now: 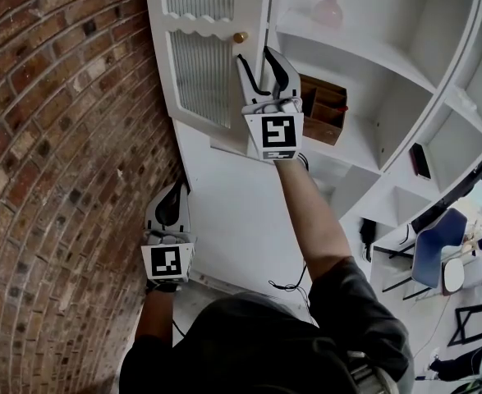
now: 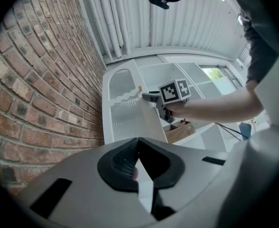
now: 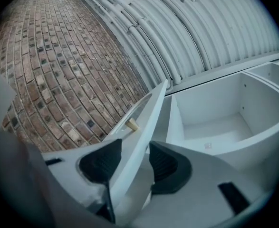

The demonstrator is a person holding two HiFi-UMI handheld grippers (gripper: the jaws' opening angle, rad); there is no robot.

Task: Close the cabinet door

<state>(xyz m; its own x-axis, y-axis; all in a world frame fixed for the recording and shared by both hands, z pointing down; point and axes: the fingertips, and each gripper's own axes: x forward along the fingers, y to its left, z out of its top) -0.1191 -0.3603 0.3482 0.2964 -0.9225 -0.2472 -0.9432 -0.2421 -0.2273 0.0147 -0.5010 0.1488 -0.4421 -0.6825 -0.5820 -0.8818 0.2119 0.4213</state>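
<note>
The white cabinet door (image 1: 199, 64) with ribbed glass panes and a small brass knob (image 1: 240, 37) stands swung out from the shelf unit. My right gripper (image 1: 263, 62) straddles the door's free edge just below the knob, one finger on each face. In the right gripper view the door (image 3: 149, 113) runs between the pads of my right gripper (image 3: 135, 158), which press on it, and the knob (image 3: 131, 124) sits just ahead. My left gripper (image 1: 172, 199) hangs lower by the brick wall, its tips together and nothing held. The left gripper view shows the left gripper (image 2: 138, 163) below the door (image 2: 129, 122).
A brick wall (image 1: 52, 179) runs close along the left. The open shelves hold a pink vase (image 1: 328, 11) and a wooden box (image 1: 323, 109). A plain white lower panel (image 1: 232, 212) lies under the door. A blue chair (image 1: 438, 249) stands at the far right.
</note>
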